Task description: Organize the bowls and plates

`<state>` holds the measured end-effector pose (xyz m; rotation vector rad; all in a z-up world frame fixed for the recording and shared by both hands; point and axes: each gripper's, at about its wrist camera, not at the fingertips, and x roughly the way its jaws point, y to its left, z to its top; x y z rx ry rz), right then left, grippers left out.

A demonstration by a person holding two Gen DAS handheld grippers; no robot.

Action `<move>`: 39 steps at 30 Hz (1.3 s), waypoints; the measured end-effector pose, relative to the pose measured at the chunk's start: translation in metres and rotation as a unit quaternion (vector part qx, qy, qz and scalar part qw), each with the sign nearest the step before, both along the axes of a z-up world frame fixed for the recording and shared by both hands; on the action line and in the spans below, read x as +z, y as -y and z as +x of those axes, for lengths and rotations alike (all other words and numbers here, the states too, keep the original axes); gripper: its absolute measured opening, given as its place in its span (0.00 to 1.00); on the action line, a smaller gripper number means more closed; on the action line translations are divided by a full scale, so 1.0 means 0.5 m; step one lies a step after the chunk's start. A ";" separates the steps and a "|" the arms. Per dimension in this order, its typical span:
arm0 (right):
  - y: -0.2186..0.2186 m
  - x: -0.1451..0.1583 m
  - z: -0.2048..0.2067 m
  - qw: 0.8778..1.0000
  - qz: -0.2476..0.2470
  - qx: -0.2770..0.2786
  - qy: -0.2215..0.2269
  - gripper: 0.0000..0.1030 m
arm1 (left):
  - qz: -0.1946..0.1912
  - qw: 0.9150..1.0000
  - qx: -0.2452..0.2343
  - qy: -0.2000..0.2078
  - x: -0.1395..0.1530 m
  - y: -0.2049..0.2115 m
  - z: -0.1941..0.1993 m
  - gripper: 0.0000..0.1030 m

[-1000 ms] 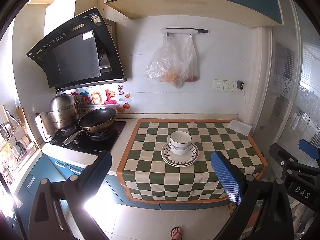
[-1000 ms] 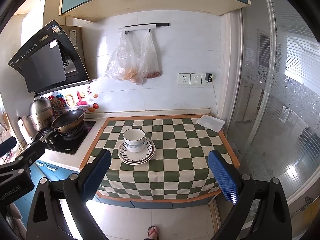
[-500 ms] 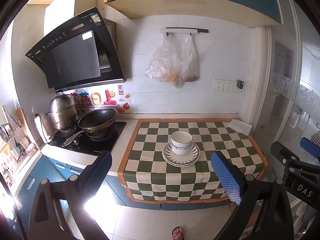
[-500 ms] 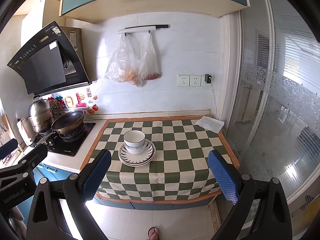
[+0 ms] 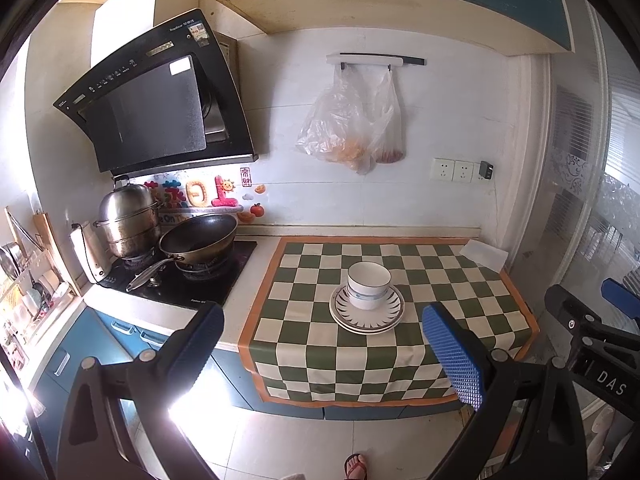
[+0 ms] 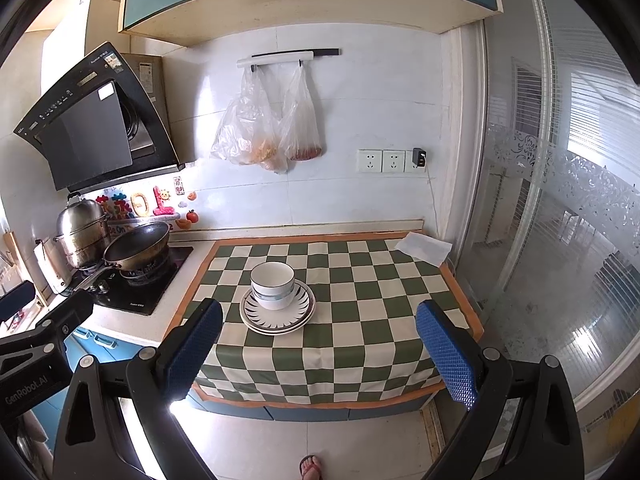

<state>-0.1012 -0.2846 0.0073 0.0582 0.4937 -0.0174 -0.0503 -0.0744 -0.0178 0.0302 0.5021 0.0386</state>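
A white bowl with a blue band (image 5: pixel 368 285) stands nested in a bowl on stacked patterned plates (image 5: pixel 367 312) in the middle of the green checked cloth (image 5: pixel 440 280). The same bowl (image 6: pixel 273 285) and plates (image 6: pixel 277 313) show in the right wrist view. My left gripper (image 5: pixel 326 352) is open and empty, held back from the counter in front of the stack. My right gripper (image 6: pixel 320 348) is open and empty, also back from the counter. Each gripper shows at the edge of the other's view.
A stove with a black wok (image 5: pixel 198 238) and a steel pot (image 5: pixel 126 220) stands left of the cloth. A white folded cloth (image 5: pixel 484 254) lies at the back right corner. Plastic bags (image 5: pixel 352 128) hang on the wall. A glass door (image 6: pixel 560 200) is on the right.
Both grippers have drifted slightly; the bowl and plates sit a touch further right in both views. Nothing on the counter has moved.
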 end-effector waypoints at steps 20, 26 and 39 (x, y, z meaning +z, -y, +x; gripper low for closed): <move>-0.021 0.004 0.018 1.000 -0.003 0.005 -0.003 0.96 | -0.002 1.000 0.008 0.001 0.001 -0.013 -0.003 0.99; -0.023 0.004 0.016 1.000 -0.003 0.005 -0.003 0.96 | -0.002 1.000 0.006 -0.001 0.001 -0.019 0.001 0.99; -0.018 -0.011 0.017 1.000 -0.007 0.013 -0.005 0.96 | 0.005 1.000 0.019 -0.001 -0.002 -0.002 -0.010 0.99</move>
